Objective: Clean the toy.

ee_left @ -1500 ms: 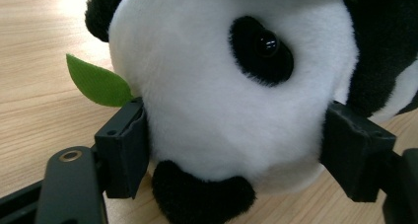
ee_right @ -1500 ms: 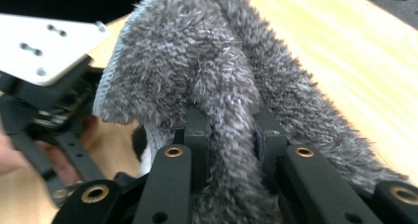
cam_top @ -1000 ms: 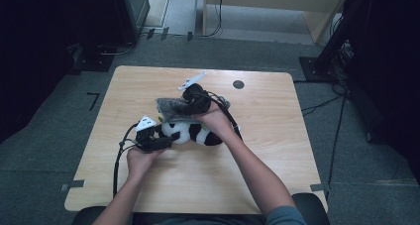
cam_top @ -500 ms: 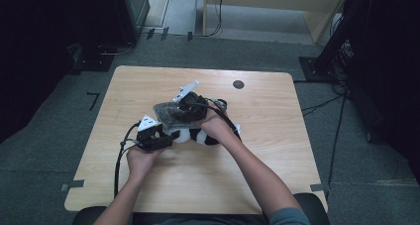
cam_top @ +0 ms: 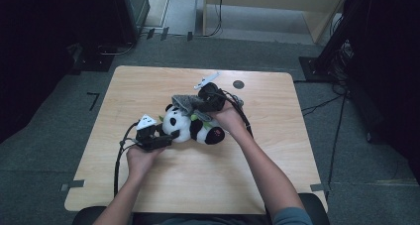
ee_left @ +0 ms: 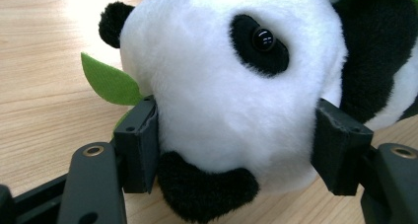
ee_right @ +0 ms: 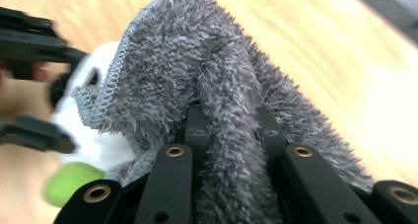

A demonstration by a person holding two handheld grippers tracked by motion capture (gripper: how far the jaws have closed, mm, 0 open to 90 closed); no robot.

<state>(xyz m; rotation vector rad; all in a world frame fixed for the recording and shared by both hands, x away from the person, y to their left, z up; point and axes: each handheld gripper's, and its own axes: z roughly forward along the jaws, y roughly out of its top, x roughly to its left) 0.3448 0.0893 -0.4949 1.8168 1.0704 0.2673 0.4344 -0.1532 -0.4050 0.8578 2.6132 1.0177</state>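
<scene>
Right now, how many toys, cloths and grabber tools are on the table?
Panda toy: 1
Grey cloth: 1
Grabber tools: 2, the left gripper and the right gripper
Total: 4

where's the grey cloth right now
High view: the grey cloth is pinched in the right tool just above the plush panda's head, near the table's middle.
</scene>
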